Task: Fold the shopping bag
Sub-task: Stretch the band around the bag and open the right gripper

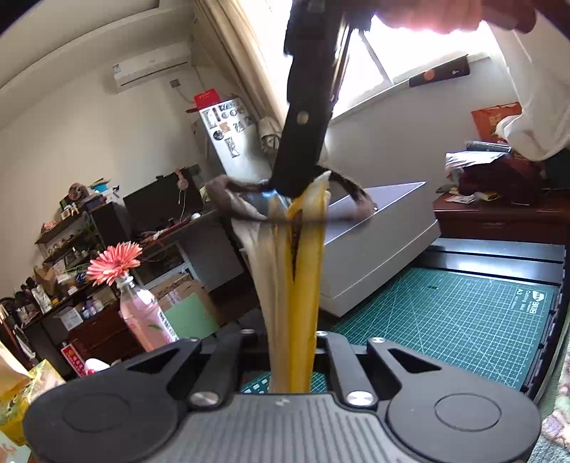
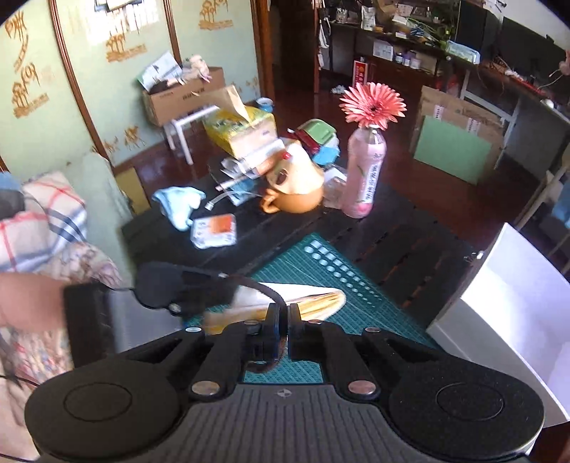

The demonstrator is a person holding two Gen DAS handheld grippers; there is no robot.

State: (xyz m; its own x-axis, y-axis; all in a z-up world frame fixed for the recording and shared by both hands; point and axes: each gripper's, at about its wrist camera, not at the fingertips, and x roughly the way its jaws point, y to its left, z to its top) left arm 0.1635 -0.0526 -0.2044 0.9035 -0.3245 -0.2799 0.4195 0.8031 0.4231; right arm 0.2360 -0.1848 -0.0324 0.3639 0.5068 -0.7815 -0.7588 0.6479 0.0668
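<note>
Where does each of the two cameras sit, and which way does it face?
Left wrist: on the left gripper, facing the window; the shopping bag stretches up to the right gripper; the right hand shows above.
Right wrist: on the right gripper, looking down over the cutting mat and table clutter; the left gripper shows beside it.
Shared: bag, mat, pink flower bottle, white box.

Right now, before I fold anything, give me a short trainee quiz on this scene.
1. True or false: the shopping bag lies flat on the green cutting mat.
2. The pink flower stands in: A) a pink bottle, B) an orange mug, C) a cardboard box.
3. What is the right gripper shut on?
Key: 1 false, it is stretched up in the air; 2 A; 3 the shopping bag.
</note>
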